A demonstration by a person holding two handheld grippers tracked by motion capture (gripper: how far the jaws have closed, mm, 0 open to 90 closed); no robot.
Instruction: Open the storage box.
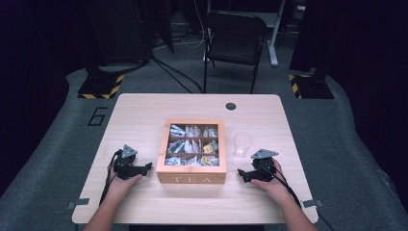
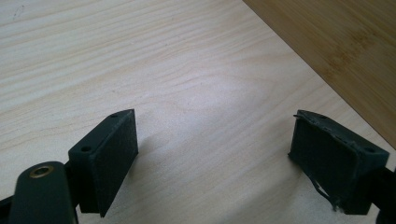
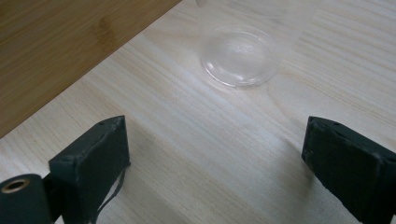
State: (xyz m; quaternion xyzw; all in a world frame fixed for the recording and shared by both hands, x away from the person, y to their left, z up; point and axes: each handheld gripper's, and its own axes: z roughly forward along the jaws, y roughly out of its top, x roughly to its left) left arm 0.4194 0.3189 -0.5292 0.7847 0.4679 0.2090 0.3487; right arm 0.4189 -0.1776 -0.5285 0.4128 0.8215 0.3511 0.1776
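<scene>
Both tools rest on the bench, left tool [image 1: 146, 167] and right tool [image 1: 242, 173] flanking the wooden box [image 1: 191, 179] lettered "TEA", jaws spread wide with nothing between them. Sachets [image 1: 192, 146] fill its compartments, their print too small to read. A clear cup [image 1: 242, 144] stands just beside the box; the right gripper view cuts off its upper part.

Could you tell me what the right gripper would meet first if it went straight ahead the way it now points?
Most likely the clear plastic cup: it stands just ahead of the open right gripper, slightly off centre, with bare table between. The tea box lies off to one side.
</scene>
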